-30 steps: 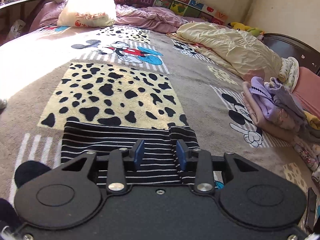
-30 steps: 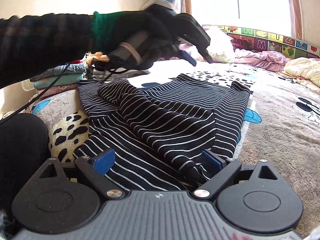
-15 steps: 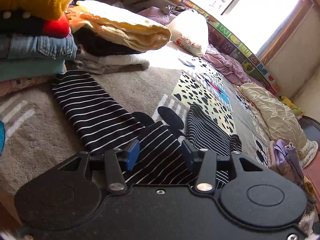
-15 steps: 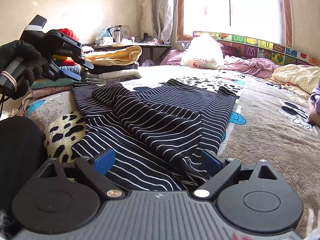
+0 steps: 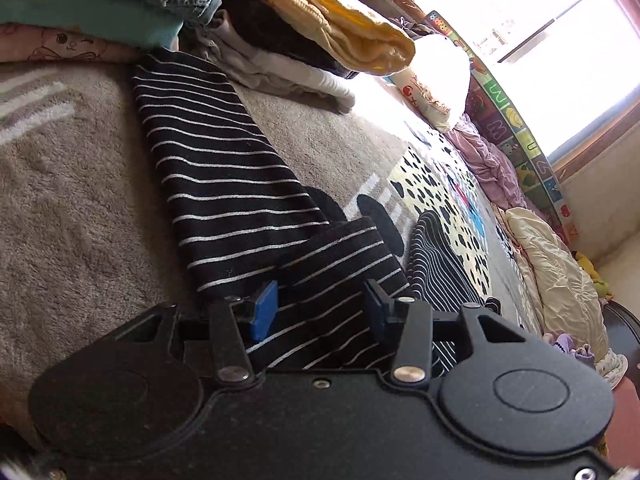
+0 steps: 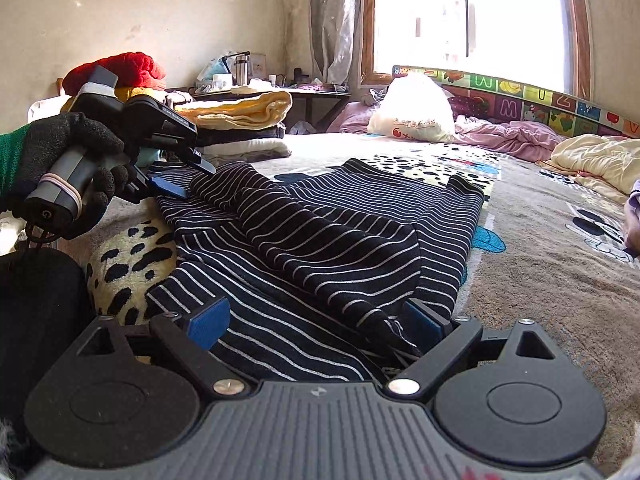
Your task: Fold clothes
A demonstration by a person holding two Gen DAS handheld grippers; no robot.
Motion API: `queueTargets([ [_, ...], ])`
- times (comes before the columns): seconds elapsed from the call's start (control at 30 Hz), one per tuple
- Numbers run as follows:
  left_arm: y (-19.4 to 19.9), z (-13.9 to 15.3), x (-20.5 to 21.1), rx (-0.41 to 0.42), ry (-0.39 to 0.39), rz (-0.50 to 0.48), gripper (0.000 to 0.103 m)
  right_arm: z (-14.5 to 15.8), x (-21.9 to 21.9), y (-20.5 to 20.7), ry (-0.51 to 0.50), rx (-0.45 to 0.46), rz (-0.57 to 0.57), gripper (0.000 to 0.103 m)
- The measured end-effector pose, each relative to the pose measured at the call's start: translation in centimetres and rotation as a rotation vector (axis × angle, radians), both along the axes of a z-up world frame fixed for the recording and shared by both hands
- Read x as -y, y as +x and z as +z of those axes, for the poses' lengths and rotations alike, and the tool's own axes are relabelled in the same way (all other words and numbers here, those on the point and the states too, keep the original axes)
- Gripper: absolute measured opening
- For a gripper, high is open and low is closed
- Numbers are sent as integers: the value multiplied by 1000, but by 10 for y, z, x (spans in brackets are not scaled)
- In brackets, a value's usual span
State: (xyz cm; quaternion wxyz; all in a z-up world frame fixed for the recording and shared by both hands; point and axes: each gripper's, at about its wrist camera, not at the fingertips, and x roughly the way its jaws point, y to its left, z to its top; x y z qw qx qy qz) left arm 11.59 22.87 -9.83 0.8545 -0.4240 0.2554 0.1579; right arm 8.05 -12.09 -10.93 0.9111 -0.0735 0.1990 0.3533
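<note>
On the bed [image 6: 540, 280]: striped garment [image 6: 320, 240] bunched at 12 o'clock
My left gripper [image 5: 318, 306]: jaws apart over a sleeve
My right gripper [image 6: 316, 320]: spread wide, gripping nothing
Risk: creases get folded in

A home bedroom: a bed [image 6: 540, 248] under a cartoon blanket, folded clothes stacks [image 6: 240, 120], a curtained window [image 6: 472, 16].

Both grippers [image 5: 320, 306] [image 6: 316, 320] low — jaws apart

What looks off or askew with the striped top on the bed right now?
The striped top is not flat: one sleeve sticks out toward the stacked clothes, and a bunched fold ridges across its middle. Nothing looks spilled or damaged.
</note>
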Motion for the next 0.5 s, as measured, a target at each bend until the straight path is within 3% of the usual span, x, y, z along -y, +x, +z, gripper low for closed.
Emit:
queueTargets([
  [0.17,-5,-10,-1,53,-44,49,41,0,1,4,12,-5,-10,92],
  [0.23,-4,-11,0,64,-37,49,34,0,1,5,13,-5,-10,92],
  [0.27,-3,-11,1,72,-29,42,24,-1,1,5,12,-3,-10,92],
  [0.3,-2,-8,3,80,-13,31,7,-1,0,4,9,1,-8,92],
  [0.33,-2,-2,6,89,14,16,3,-1,-1,4,6,3,-3,92],
  [0.5,-5,45,22,185,103,-60,1,-4,-4,4,-7,2,13,92],
])
